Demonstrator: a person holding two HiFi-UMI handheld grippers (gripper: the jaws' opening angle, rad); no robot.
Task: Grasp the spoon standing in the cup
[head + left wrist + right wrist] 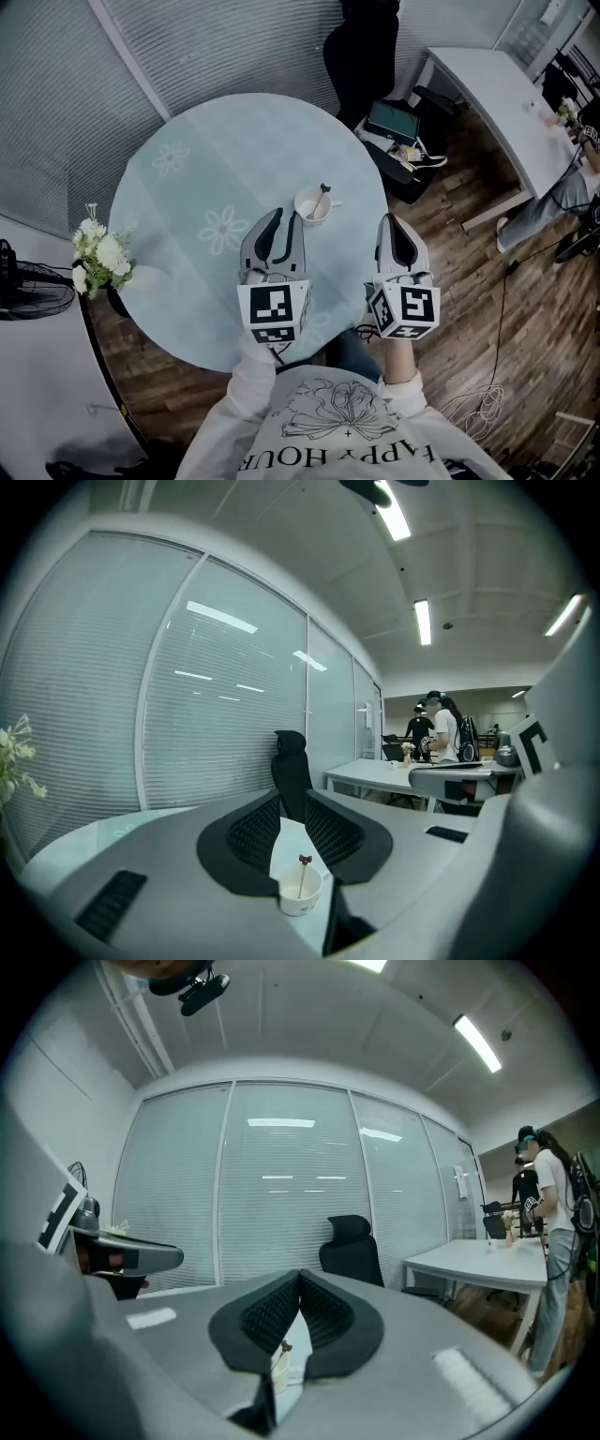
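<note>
spoon (pixel 322 198) stands in cup (pixel 310 210), handle up | just upper right of left claw (pixel 286 217), a bit apart, empty | right claw (pixel 390 221) farther, pressed together

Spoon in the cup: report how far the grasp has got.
Done: the left gripper sits over the table, just short of the cup, with its jaws slightly apart and empty. In hand: the approach, with the cup showing through the gap between its jaws. Left to do: reach the spoon, which stands untouched in the cup, and close on it. The right gripper is shut and empty, off to the cup's right.
</note>
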